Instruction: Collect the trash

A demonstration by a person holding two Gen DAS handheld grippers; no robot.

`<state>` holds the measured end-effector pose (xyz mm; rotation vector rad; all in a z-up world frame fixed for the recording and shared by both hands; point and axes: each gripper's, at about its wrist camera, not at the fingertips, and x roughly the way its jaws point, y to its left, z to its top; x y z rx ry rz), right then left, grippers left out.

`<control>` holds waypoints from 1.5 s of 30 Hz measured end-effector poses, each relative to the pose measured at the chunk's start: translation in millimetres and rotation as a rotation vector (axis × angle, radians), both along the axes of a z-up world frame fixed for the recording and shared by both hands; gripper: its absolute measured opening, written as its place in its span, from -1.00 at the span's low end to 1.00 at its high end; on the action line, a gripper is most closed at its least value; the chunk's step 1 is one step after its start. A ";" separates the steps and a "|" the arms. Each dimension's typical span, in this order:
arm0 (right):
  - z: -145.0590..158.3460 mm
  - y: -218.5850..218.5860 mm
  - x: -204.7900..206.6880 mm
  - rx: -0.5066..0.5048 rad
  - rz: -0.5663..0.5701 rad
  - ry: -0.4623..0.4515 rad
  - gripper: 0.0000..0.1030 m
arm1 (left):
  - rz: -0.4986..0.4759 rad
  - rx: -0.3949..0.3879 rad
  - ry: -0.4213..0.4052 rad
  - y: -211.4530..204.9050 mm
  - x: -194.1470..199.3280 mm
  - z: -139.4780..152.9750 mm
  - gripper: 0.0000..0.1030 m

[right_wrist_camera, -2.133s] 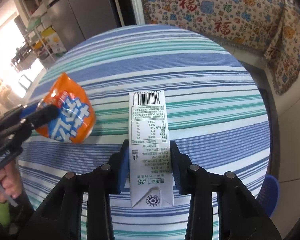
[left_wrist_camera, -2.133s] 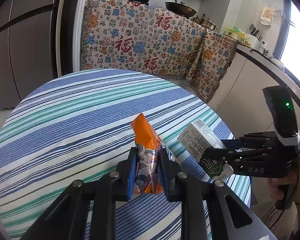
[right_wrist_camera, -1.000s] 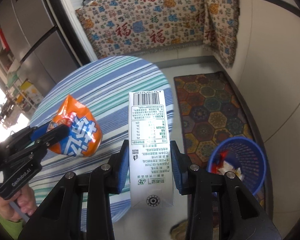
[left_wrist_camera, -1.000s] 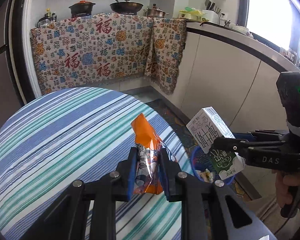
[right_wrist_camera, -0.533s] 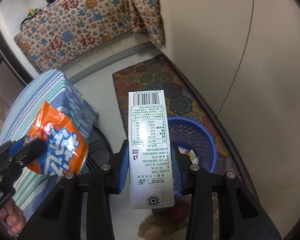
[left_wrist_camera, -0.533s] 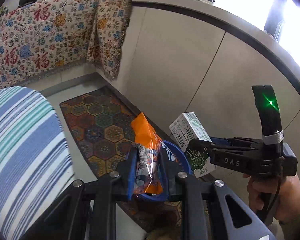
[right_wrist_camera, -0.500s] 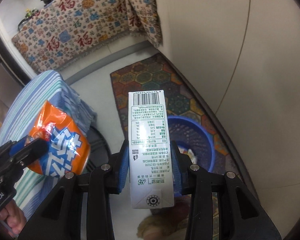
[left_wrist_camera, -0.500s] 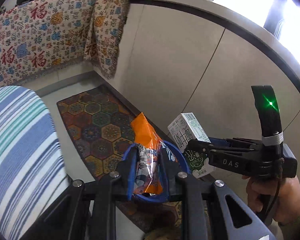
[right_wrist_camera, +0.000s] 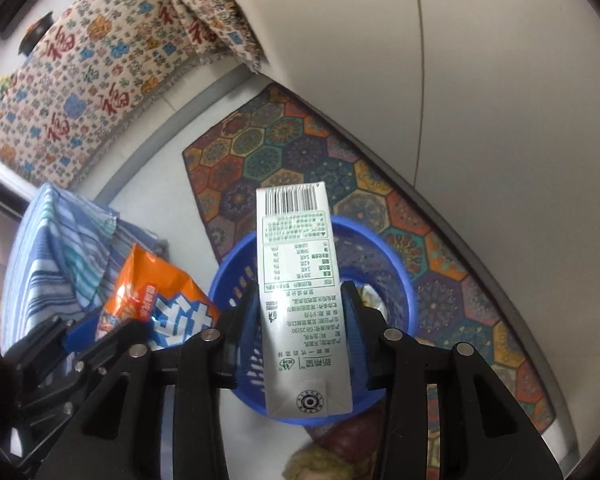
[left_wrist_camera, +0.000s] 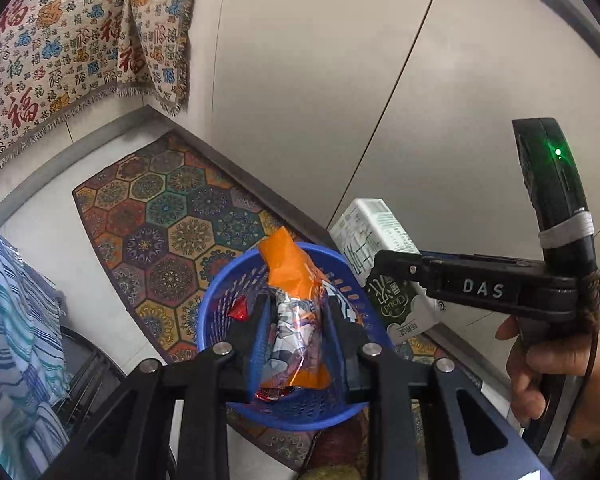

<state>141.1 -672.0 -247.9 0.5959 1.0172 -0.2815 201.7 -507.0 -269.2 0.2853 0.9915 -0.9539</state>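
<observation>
Reaching down over the bin, the left gripper (left_wrist_camera: 296,304) has its fingers set narrowly around a crinkled orange foil snack bag (left_wrist_camera: 288,268). Both pads meet the bag's sides, and the jaws have just been opening a little with the bag between them. The bag hangs directly above the round blue plastic basket (left_wrist_camera: 220,292) on the floor.

The right gripper (right_wrist_camera: 299,292) has its fingers spread wider around a tall white and green milk carton (right_wrist_camera: 296,260). Its jaws have also just been opening. The carton sits slightly tilted and blurred between the pads, and I cannot tell whether they press on it or only touch it. It too hangs over the basket's mouth, beside the bag. A hand (left_wrist_camera: 548,360) grips the right gripper's black handle.

Bag and carton hide most of the basket's contents. Only a red wrapper (left_wrist_camera: 238,308) and a pale scrap (right_wrist_camera: 374,300) show. The basket stands on a hexagon-patterned rug (left_wrist_camera: 160,208) by pale cabinet panels (left_wrist_camera: 320,80). The blue-striped cloth of the surface (left_wrist_camera: 16,320) is cut off at the left edge. A brownish-yellow shape (right_wrist_camera: 312,460) at the bottom edge is too blurred to identify.
</observation>
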 end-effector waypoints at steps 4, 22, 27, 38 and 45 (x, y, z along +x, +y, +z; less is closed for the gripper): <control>-13.1 -11.2 -8.6 0.018 -0.067 -0.019 0.61 | -0.006 0.026 0.007 -5.6 2.6 -8.5 0.03; 133.9 74.4 -148.5 -0.308 -0.134 -0.130 0.99 | 0.080 0.047 -0.221 71.0 -91.4 98.8 0.74; 156.5 113.7 -193.8 -0.344 -0.154 -0.122 0.99 | 0.042 0.061 -0.282 95.1 -136.1 132.4 0.77; 181.9 157.0 -225.5 -0.392 -0.151 -0.090 0.99 | 0.070 0.044 -0.291 131.4 -171.4 168.2 1.00; 187.5 177.4 -227.0 -0.402 -0.121 -0.100 0.99 | 0.093 0.032 -0.266 138.7 -168.5 174.2 1.00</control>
